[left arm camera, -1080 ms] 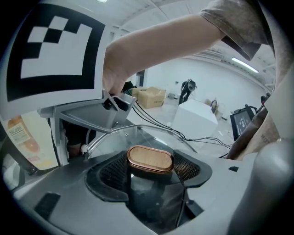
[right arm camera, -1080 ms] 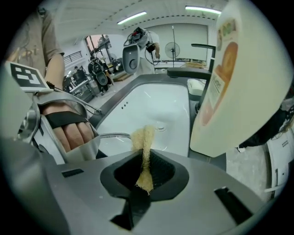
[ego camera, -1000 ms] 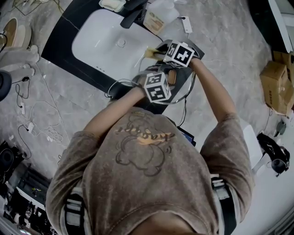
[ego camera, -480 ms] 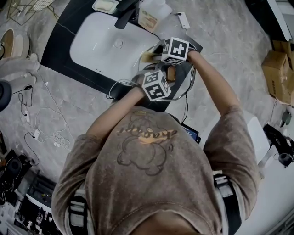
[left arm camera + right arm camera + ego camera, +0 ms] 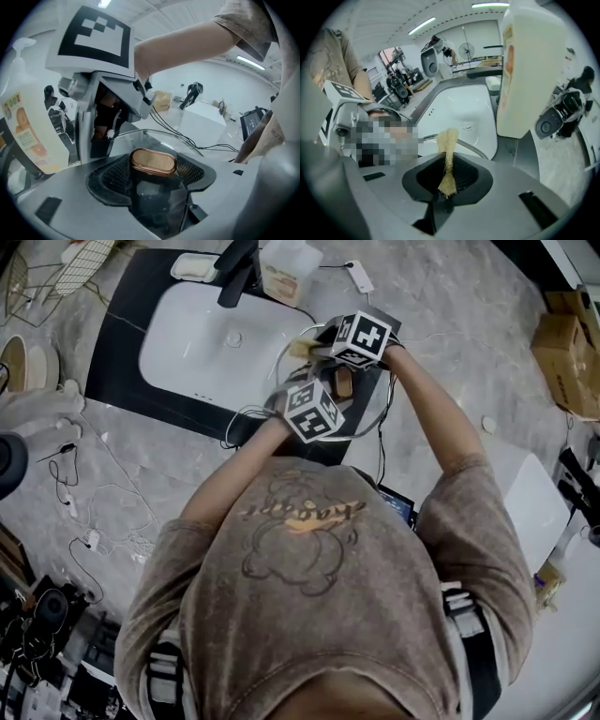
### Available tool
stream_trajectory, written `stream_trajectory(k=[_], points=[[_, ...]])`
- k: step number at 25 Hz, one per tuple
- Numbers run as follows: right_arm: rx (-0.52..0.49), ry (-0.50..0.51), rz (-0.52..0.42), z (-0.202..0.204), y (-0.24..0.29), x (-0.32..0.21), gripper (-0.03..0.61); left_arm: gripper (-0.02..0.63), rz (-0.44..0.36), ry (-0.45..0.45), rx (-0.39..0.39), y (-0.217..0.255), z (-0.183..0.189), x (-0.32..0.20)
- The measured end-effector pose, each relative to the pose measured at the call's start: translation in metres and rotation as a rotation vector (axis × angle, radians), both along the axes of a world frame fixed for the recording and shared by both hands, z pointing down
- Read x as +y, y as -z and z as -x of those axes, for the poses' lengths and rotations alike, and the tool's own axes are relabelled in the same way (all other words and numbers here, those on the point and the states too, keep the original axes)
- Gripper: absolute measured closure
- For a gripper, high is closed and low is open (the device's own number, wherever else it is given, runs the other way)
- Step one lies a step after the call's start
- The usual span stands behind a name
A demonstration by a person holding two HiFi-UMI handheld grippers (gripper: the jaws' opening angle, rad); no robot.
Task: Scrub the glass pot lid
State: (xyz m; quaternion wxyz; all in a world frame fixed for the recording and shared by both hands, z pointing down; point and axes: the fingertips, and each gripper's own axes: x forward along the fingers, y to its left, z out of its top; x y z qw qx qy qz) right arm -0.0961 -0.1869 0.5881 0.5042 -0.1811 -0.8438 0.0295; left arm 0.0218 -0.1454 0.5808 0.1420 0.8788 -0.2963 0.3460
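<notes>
Over the sink's (image 5: 192,348) edge, the glass pot lid (image 5: 159,138) is gripped by its knob (image 5: 153,161) in the wide-set jaws of the left gripper (image 5: 153,174). A yellow scrubber (image 5: 446,157) is pinched in the almost closed jaws of the right gripper (image 5: 447,177), by the lid's rim.

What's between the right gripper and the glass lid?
A yellowish scrub cloth, pinched by the right gripper, sticks out toward the rim of the glass lid. This shows in the right gripper view, but whether the cloth touches the lid can't be told.
</notes>
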Motion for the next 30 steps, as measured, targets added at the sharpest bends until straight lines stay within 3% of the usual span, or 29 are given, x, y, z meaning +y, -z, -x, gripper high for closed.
stream_trajectory(k=[6,10,20,25,30], points=[[-0.072,-0.312,-0.023,-0.047,0.008,-0.024,0.541,0.287,-0.04,0.034,0.028,0.022,0.012,0.0],[-0.188,-0.544,-0.04,-0.083,0.035,-0.038,0.541,0.287,-0.066,0.078,0.08,0.047,0.025,-0.006],[-0.468,-0.833,-0.184,-0.161,0.136,0.008,0.541,0.29,-0.131,0.109,0.269,0.136,0.034,-0.006],[-0.623,-1.058,-0.246,-0.198,0.177,0.039,0.541,0.29,-0.179,0.101,0.351,0.169,0.03,0.003],[-0.743,-1.286,-0.374,-0.229,0.204,0.061,0.541,0.29,-0.281,0.147,0.409,0.194,0.032,0.008]])
